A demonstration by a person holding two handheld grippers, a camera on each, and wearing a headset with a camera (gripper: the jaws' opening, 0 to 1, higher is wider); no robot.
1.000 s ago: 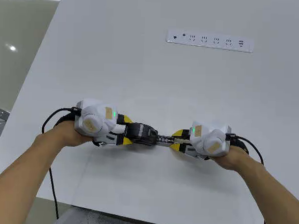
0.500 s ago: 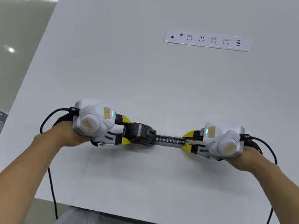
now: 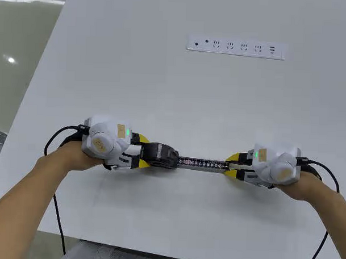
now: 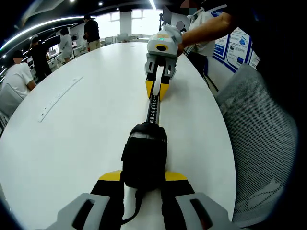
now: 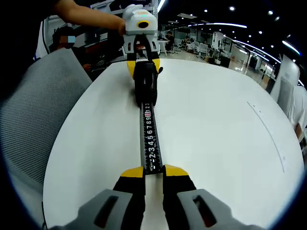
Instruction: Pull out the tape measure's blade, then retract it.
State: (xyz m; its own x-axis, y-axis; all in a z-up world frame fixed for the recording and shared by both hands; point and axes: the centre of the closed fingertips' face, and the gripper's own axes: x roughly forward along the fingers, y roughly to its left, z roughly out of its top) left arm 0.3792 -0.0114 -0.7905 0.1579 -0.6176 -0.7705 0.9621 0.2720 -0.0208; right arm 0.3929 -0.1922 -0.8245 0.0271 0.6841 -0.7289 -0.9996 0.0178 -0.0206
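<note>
A wide white tabletop (image 3: 163,78) has a white power strip (image 3: 235,46) lying flat near its far side. Past its left edge lies a glossy grey floor (image 3: 22,56) with light reflections. A grey mesh chair (image 4: 259,143) stands beside it, under ceiling lights (image 5: 230,8) and near bright windows (image 4: 139,19).

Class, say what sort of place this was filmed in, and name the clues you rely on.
Probably an open-plan office or lab: a long white table with a power strip on it, a grey mesh office chair beside it, and rows of ceiling lights beyond.
</note>
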